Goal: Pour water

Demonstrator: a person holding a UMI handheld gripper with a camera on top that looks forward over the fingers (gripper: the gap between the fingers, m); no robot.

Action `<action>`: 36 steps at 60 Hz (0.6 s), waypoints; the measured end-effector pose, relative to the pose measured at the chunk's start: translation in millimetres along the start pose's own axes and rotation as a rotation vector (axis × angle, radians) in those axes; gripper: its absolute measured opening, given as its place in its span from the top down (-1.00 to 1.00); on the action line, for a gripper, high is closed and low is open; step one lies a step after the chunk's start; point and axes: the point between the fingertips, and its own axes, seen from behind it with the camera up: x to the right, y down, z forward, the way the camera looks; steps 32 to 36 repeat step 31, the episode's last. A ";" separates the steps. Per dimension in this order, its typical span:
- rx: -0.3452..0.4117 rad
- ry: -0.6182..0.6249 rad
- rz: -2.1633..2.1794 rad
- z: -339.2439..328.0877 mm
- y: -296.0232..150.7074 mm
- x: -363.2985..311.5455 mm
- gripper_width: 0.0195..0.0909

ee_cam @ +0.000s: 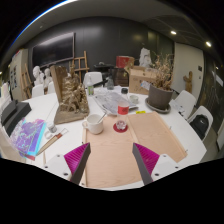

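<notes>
On table: 1 white mug [95,122], 1 red cup [123,109], 1 red coaster [120,127], 1 dark bowl [159,98], 2 wooden models [70,92].

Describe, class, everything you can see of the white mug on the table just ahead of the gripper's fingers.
The white mug is a small cup, ceramic by its look, standing upright on the white table with its open mouth up. Whether it has a handle or holds anything cannot be made out. It stands beyond the tan paper sheet, beside a small red-rimmed dish. The gripper is open and nothing touches the mug.
</notes>
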 end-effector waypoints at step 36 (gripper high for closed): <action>-0.043 0.041 -0.057 -62.2 56.8 -25.1 -0.85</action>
